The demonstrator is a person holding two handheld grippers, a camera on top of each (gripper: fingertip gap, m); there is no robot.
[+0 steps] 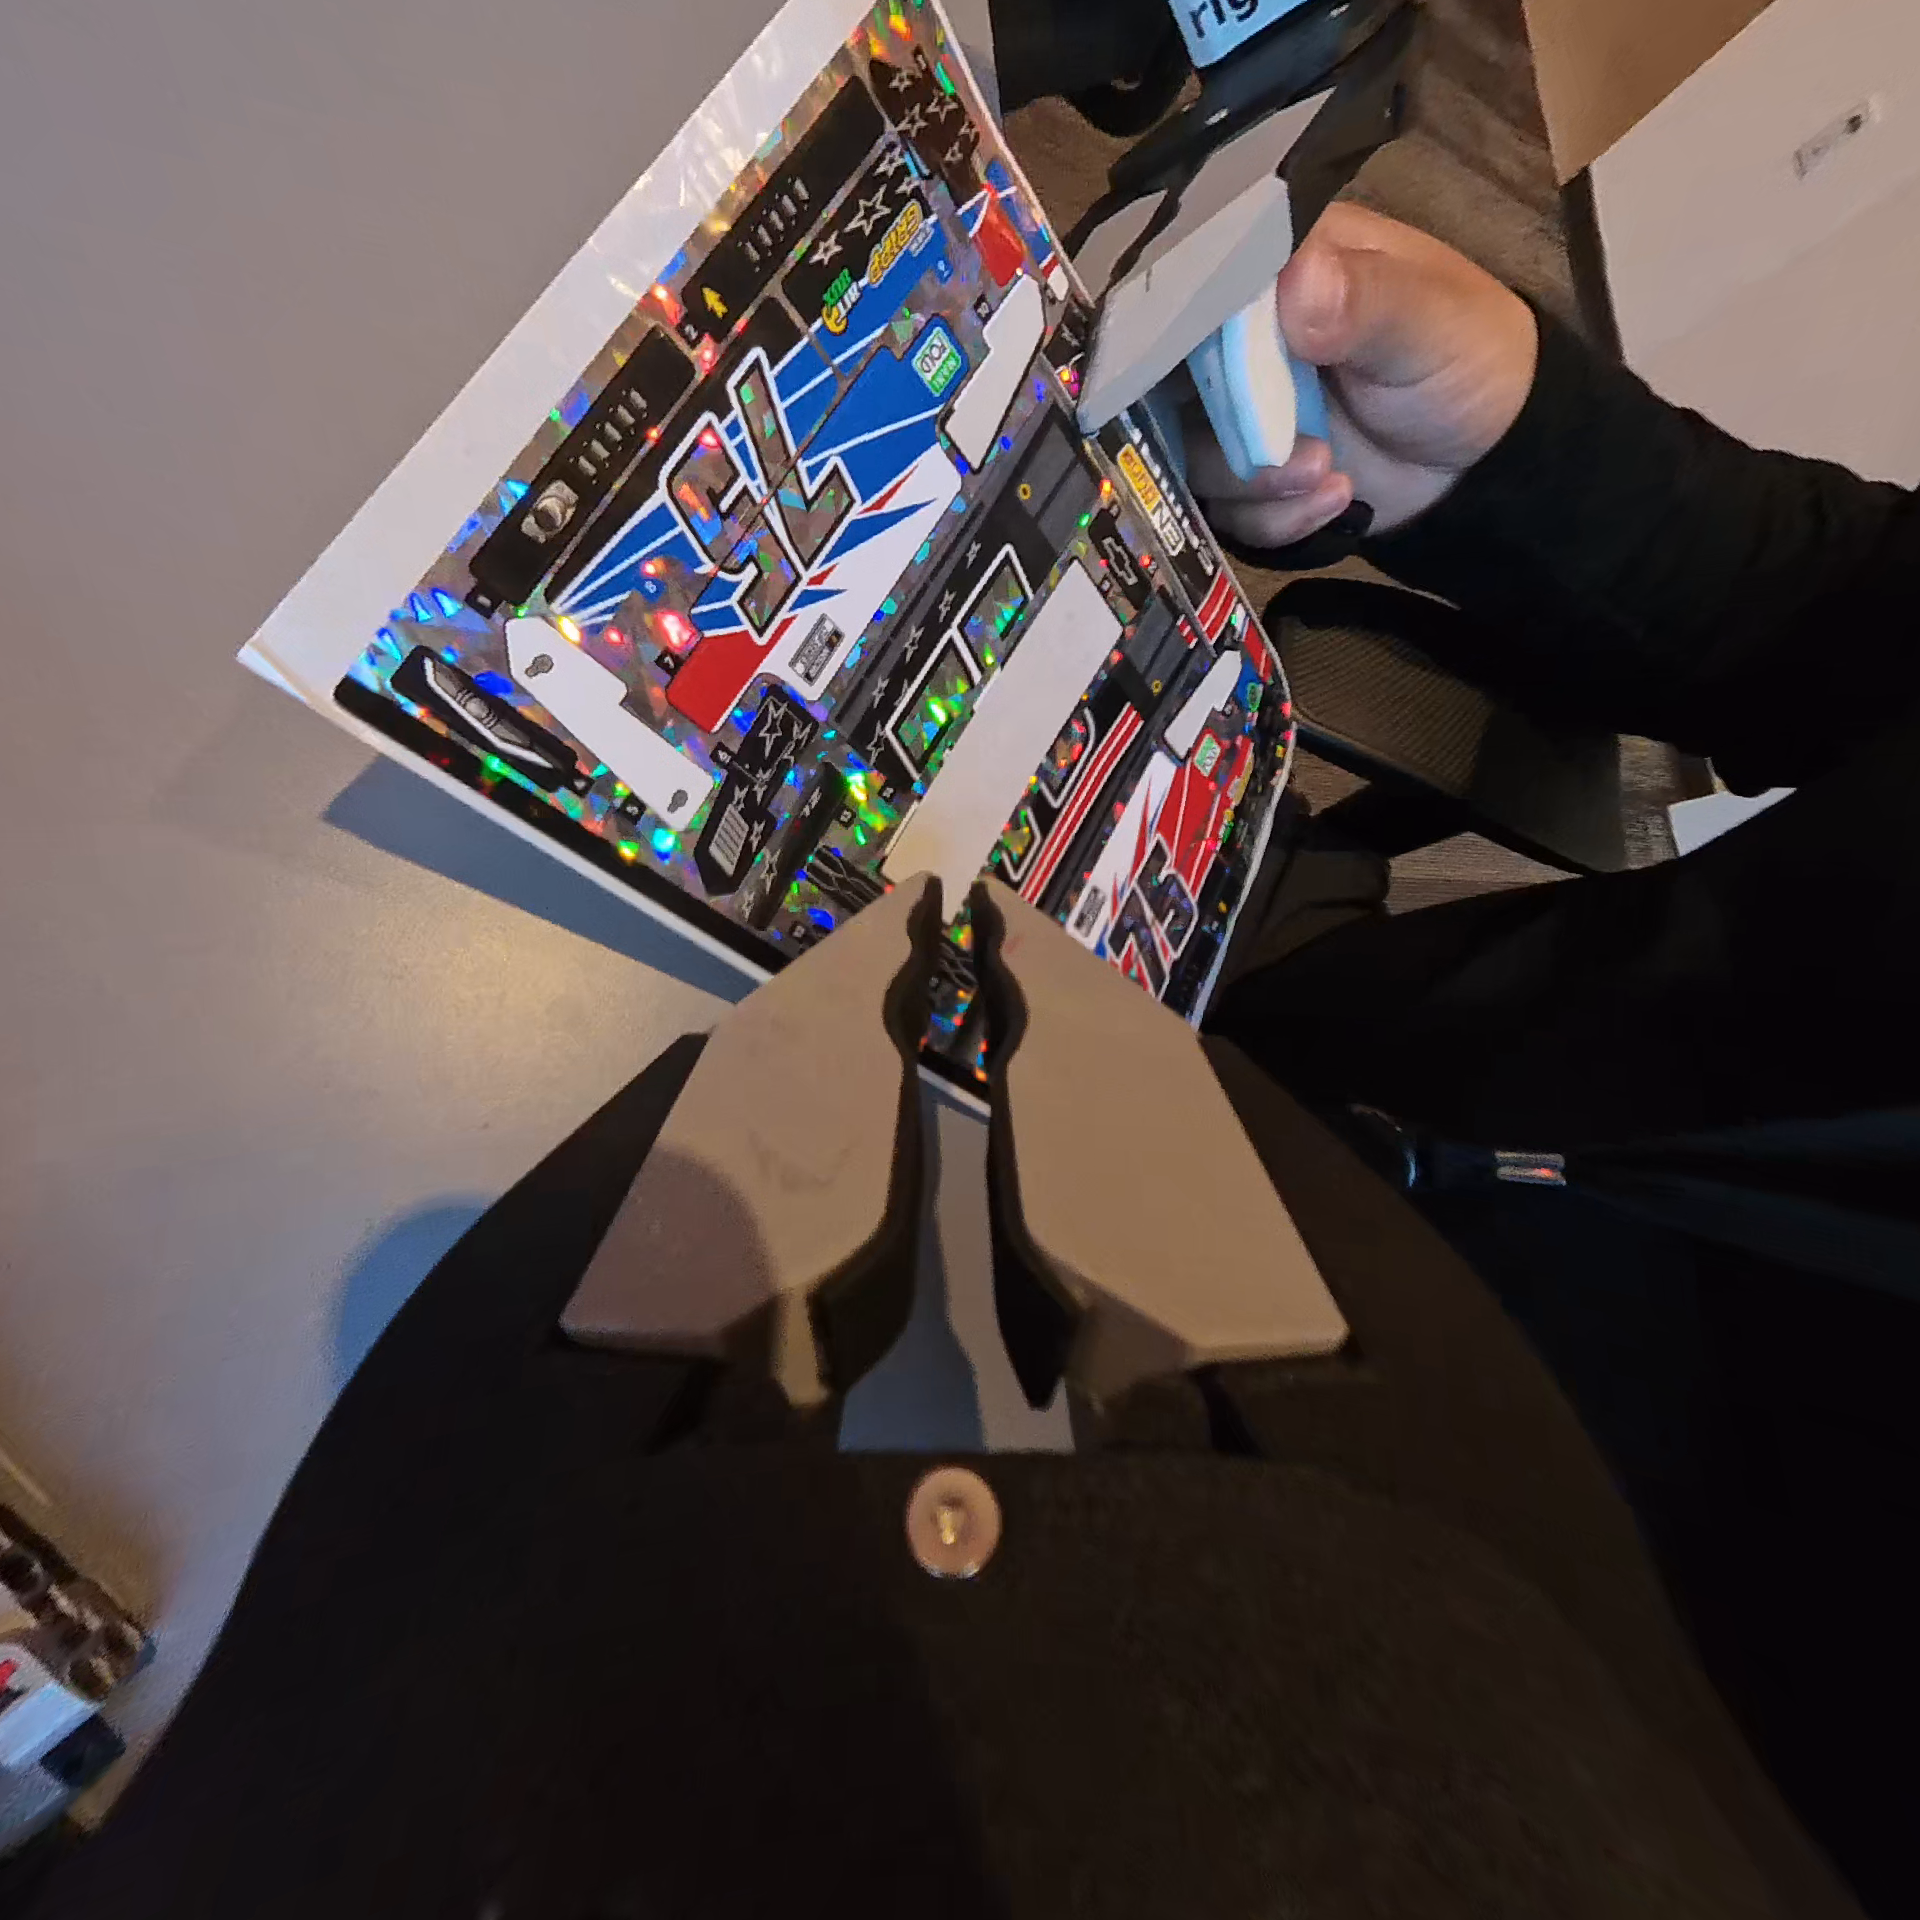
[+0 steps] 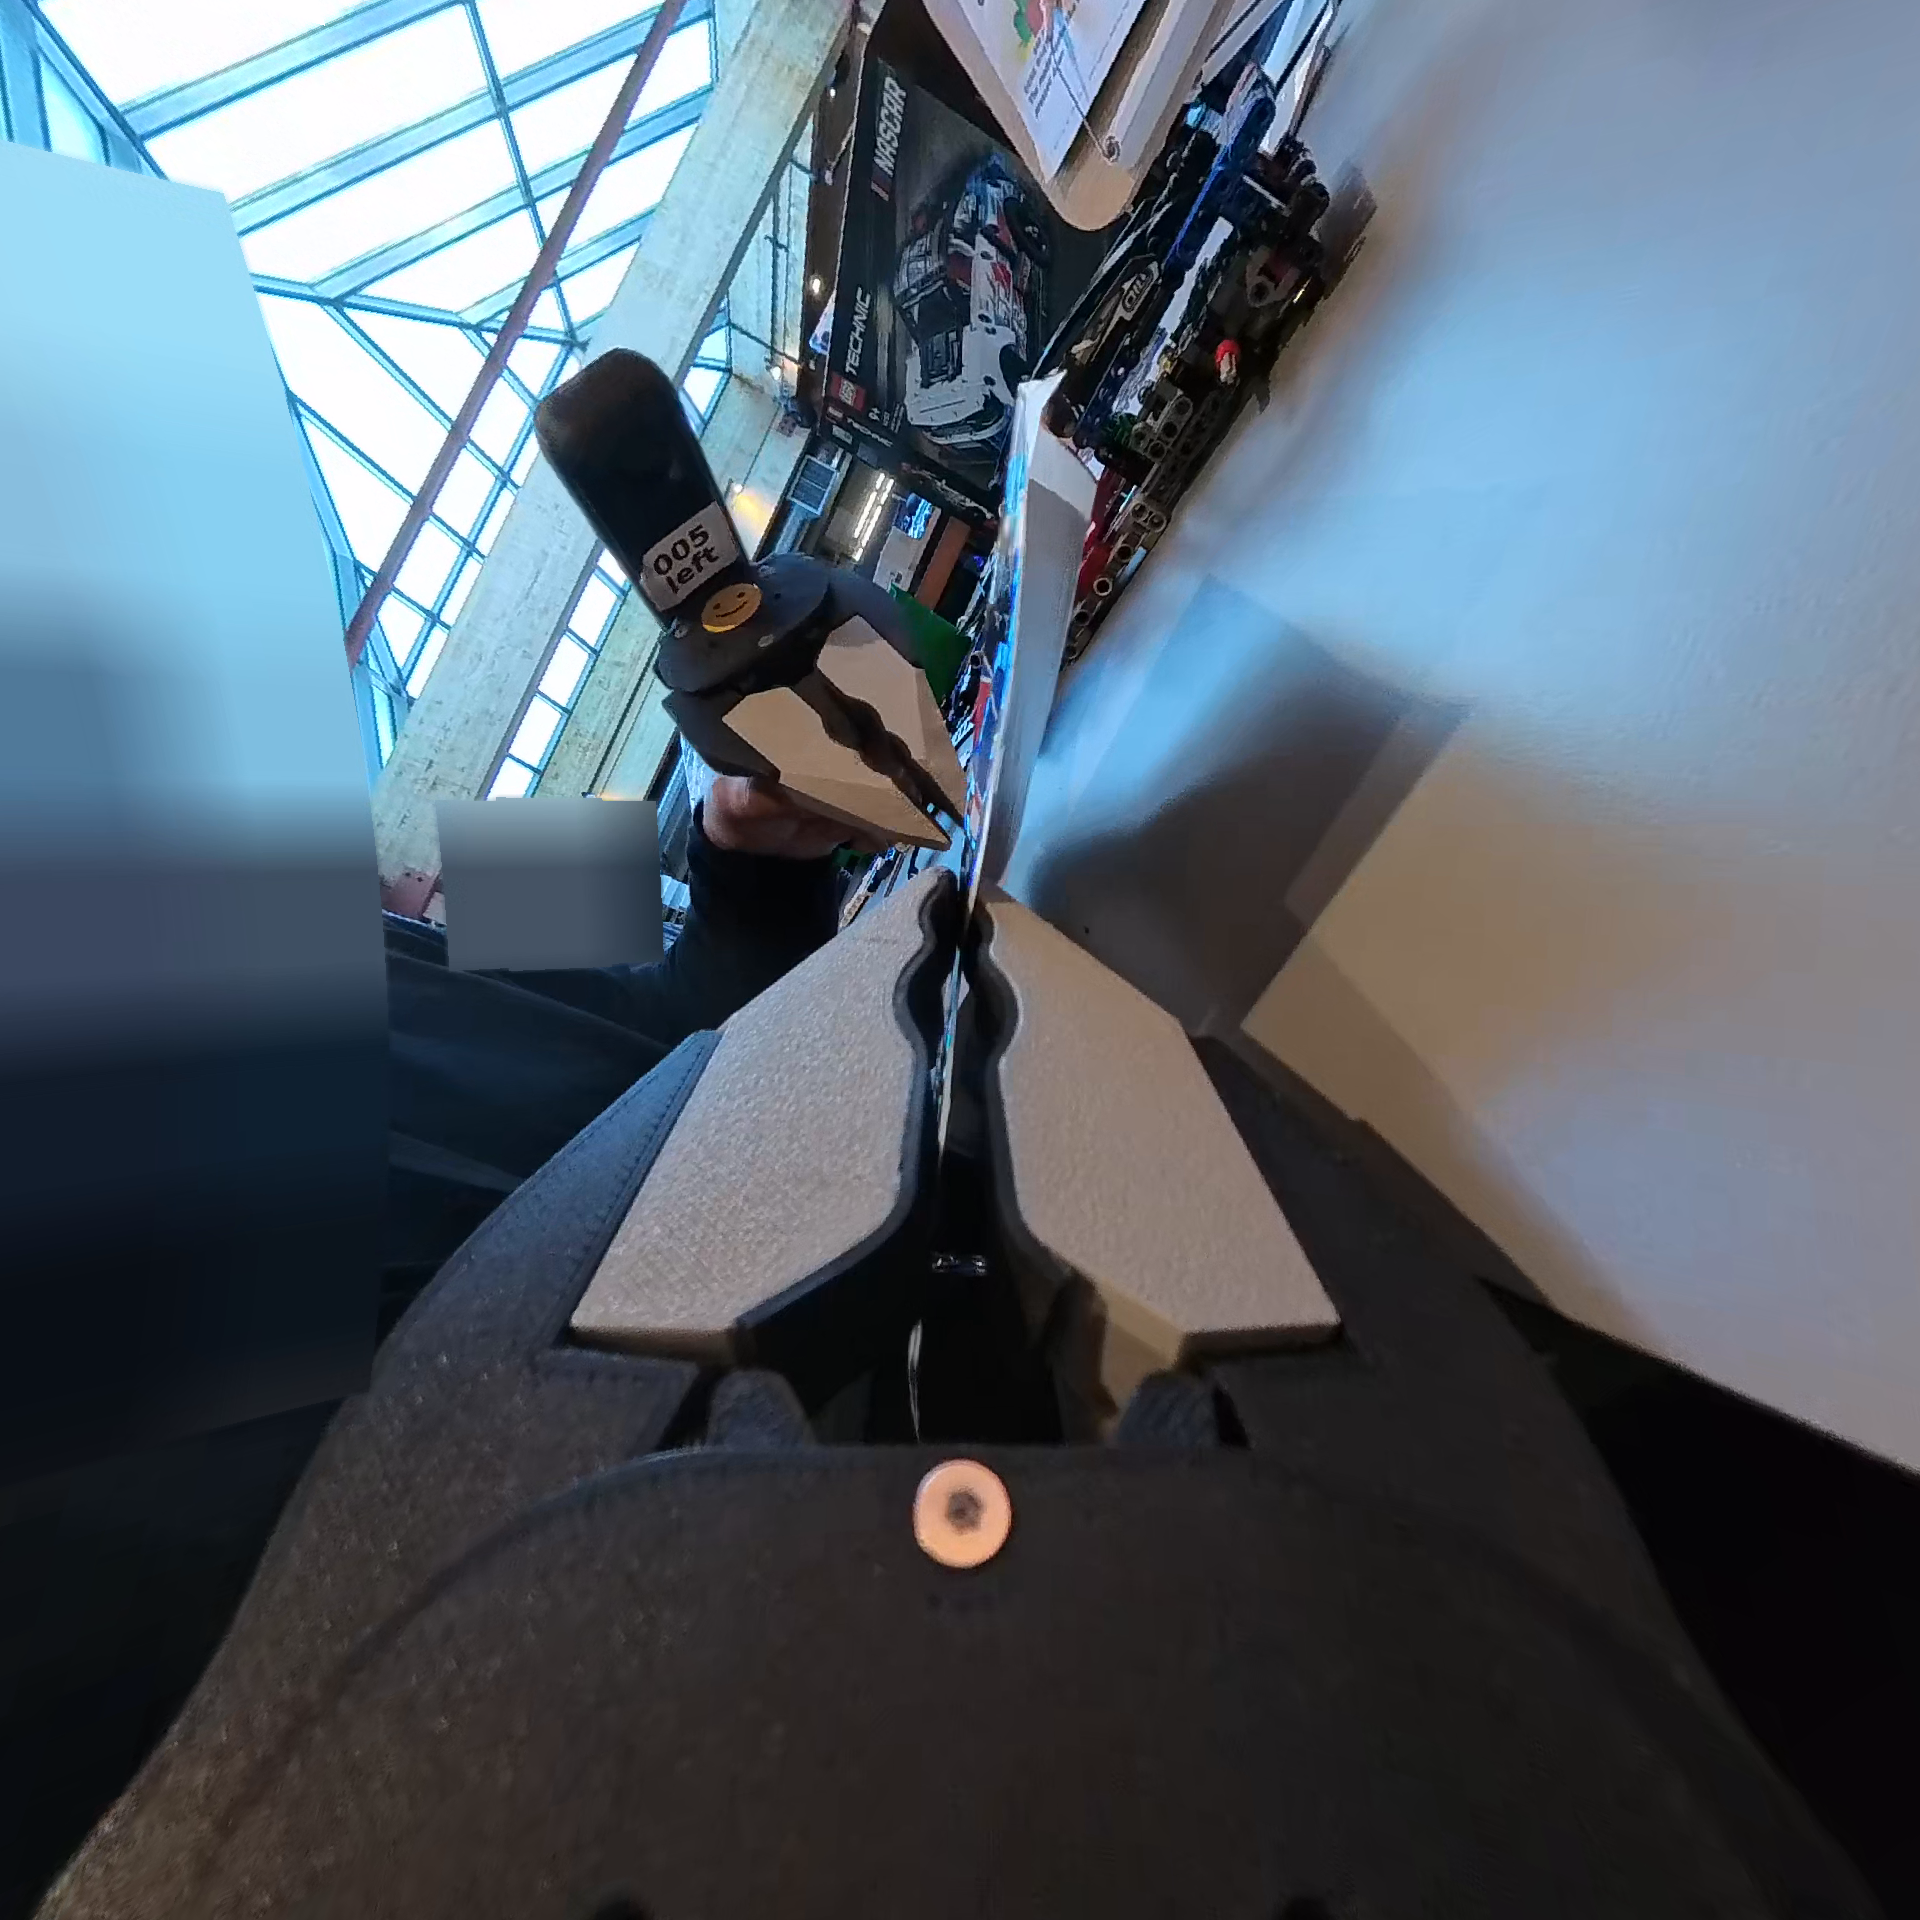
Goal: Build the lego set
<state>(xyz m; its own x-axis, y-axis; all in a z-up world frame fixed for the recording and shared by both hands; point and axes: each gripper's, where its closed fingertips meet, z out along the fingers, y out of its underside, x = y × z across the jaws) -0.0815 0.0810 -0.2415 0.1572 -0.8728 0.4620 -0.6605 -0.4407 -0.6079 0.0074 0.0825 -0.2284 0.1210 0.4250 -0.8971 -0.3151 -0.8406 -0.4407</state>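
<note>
One glossy holographic sticker sheet (image 1: pixel 790 540), flat and rectangular, held tilted above the matte pale table (image 1: pixel 208 935). Left gripper (image 1: pixel 956 904): grey wedge jaws nearly together at the sheet's near edge. Right gripper (image 2: pixel 964 914) clamped on its thin edge. Blocky half-built lego car (image 2: pixel 1195 343) lies beyond.

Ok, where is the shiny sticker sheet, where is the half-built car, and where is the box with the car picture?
sticker sheet (image 1: pixel 769 540): left wrist view, on its blue and white middle.
half-built car (image 2: pixel 1195 343): right wrist view, on its dark frame.
box (image 2: pixel 935 270): right wrist view, on its printed front.
</note>
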